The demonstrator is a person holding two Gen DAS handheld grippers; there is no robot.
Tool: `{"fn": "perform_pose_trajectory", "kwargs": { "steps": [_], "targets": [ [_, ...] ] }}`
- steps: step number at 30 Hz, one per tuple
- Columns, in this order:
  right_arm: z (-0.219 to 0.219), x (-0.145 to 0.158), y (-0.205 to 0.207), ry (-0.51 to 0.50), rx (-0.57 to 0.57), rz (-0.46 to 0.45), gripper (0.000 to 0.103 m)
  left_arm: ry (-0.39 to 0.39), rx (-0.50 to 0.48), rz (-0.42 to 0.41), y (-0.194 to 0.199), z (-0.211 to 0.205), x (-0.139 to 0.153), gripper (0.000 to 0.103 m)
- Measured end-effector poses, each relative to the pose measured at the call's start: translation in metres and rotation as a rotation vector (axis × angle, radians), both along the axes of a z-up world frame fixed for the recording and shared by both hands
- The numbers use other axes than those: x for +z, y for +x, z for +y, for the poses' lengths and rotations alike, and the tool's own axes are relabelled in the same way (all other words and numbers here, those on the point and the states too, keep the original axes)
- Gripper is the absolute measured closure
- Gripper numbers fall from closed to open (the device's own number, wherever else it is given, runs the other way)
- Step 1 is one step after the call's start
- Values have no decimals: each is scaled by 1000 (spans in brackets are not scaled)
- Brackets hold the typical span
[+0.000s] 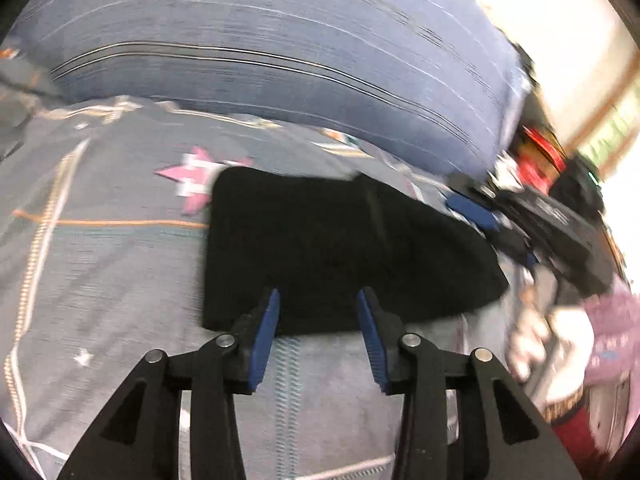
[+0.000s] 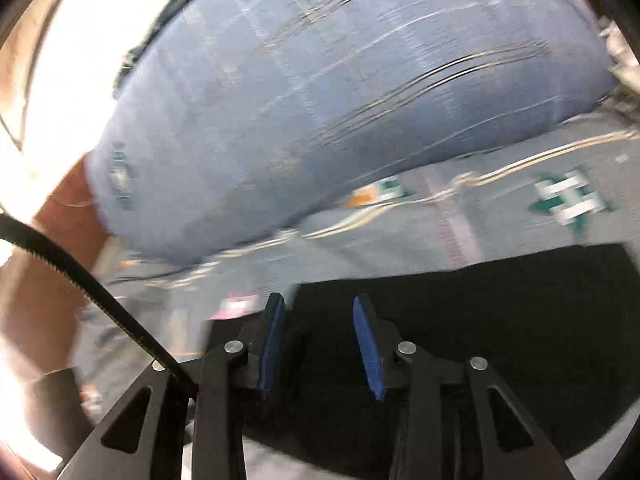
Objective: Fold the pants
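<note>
The black pants (image 1: 332, 248) lie folded into a compact block on a grey patterned bedsheet (image 1: 100, 248). My left gripper (image 1: 319, 296) hovers over their near edge, jaws apart, nothing between the blue pads. The other gripper (image 1: 560, 216) shows blurred at the right of the left wrist view, held by a hand (image 1: 532, 332) in a pink sleeve. In the right wrist view the pants (image 2: 480, 320) fill the lower right. My right gripper (image 2: 319, 300) stands open above their left part, nothing between its pads.
A big blue striped pillow (image 1: 280, 60) lies behind the pants, also in the right wrist view (image 2: 340, 100). Bright wall and wooden trim (image 1: 580, 80) stand at the right. A black cable (image 2: 80, 280) crosses the left of the right wrist view. Both views are motion-blurred.
</note>
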State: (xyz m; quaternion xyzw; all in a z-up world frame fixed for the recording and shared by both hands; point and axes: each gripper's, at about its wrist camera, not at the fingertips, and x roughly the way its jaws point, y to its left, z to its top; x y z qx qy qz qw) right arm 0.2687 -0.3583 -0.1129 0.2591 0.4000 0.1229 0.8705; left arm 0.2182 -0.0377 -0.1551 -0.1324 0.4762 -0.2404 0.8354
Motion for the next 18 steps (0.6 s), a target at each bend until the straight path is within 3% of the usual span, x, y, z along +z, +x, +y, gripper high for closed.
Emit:
{"fn": "perform_pose_trajectory", "kwargs": {
  "steps": [4, 6, 8, 11, 12, 13, 14, 16, 18],
  "targets": [
    [27, -19, 9, 258, 138, 39, 62, 7, 56, 26, 18, 0, -7, 63],
    [41, -37, 17, 367, 165, 89, 62, 81, 72, 12, 25, -5, -15, 63],
    [50, -54, 25, 384, 147, 138, 62, 144, 68, 4, 30, -13, -25, 63],
    [40, -76, 29, 306, 57, 199, 69, 227, 25, -70, 23, -28, -27, 52],
    [30, -80, 27, 295, 27, 200, 74, 256, 10, -91, 22, -34, -28, 48],
    [21, -86, 24, 316, 13, 194, 93, 291, -8, -121, 18, -40, -29, 45],
    [10, -94, 21, 342, -13, 200, 103, 308, -19, -139, 16, -43, -31, 41],
    [-7, -108, 15, 439, -51, 209, 103, 345, -27, -172, 13, -49, -33, 37],
    [-12, -97, 7, 395, -84, 195, 103, 352, -21, -168, 14, -49, -31, 37]
  ]
}}
